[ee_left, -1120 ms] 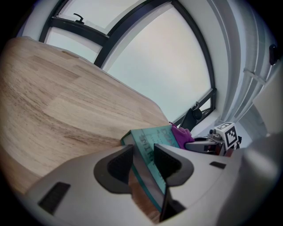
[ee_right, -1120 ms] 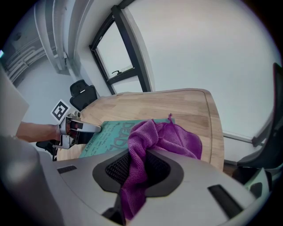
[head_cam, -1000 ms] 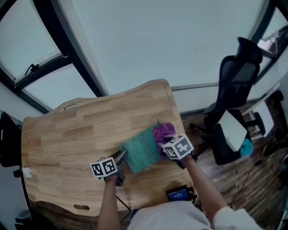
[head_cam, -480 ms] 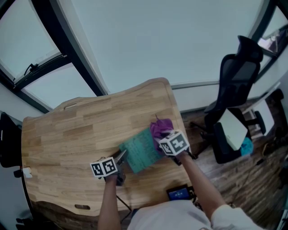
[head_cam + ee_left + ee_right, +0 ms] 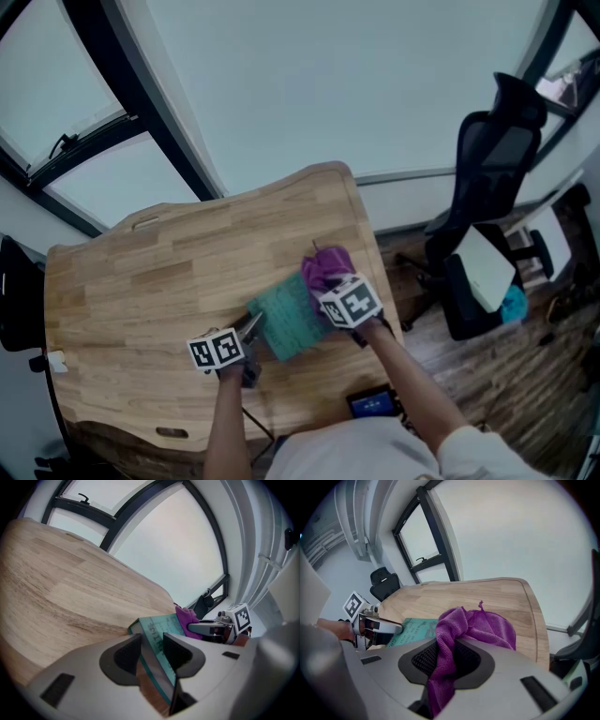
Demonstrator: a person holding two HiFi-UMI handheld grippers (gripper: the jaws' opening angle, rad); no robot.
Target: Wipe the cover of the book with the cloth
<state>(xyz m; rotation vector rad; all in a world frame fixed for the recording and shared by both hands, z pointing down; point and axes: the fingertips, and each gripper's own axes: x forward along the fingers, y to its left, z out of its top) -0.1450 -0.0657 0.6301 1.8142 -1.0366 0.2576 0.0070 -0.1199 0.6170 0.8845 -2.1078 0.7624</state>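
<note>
A teal book (image 5: 286,321) lies on the wooden table (image 5: 141,272) near its front right. My left gripper (image 5: 251,330) is shut on the book's near left corner; in the left gripper view the book's edge (image 5: 161,629) runs between the pads of that gripper (image 5: 152,652). My right gripper (image 5: 326,284) is shut on a purple cloth (image 5: 324,266) that rests on the book's right part. In the right gripper view the cloth (image 5: 476,626) bunches between the jaws of the right gripper (image 5: 447,660), with the book (image 5: 415,630) and the left gripper (image 5: 382,626) beyond it.
A black office chair (image 5: 492,178) stands to the right of the table, on the floor. A small dark device with a blue screen (image 5: 373,404) sits below the table's front edge. A large window runs behind the table. The table's curved right edge lies close to the cloth.
My right gripper has carried the cloth leftward, further over the book's cover. The left gripper and the book have stayed still.
</note>
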